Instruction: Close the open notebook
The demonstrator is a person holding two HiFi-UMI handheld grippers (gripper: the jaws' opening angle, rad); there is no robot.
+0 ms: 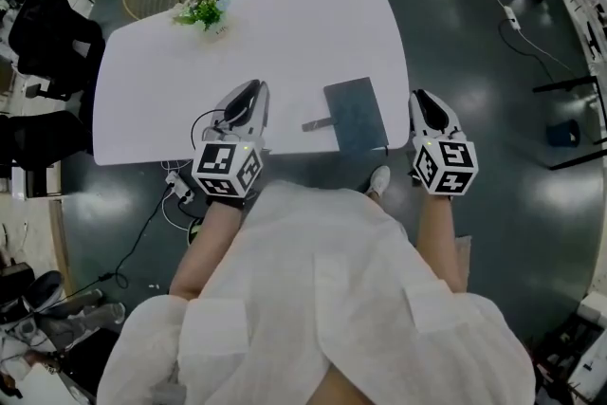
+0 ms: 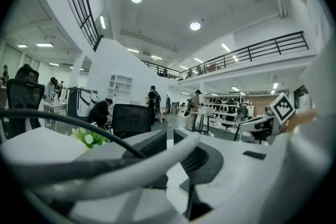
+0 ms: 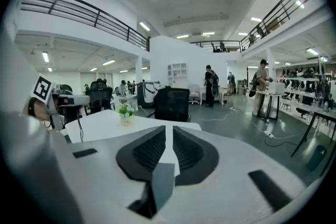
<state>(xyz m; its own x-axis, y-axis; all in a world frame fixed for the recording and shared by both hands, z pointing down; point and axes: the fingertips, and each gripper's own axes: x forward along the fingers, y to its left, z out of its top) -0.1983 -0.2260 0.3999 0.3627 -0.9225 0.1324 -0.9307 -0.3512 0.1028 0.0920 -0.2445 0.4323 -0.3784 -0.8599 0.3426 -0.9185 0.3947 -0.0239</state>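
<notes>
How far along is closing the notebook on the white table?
Done: the notebook lies shut, dark cover up, on the table. In hand: nothing; the left gripper and right gripper are empty and clear of it. Left: nothing that I can see.

White left gripper (image 1: 254,87), matching right gripper (image 1: 424,97), black-patterned cubes (image 1: 228,171), white coat (image 1: 322,299)

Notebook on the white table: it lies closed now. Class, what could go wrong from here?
The notebook lies at the table's near edge, between the left gripper and right gripper; a brush from either could probably slide it off. A cable loops beside the left gripper and might snag on that edge.
</notes>
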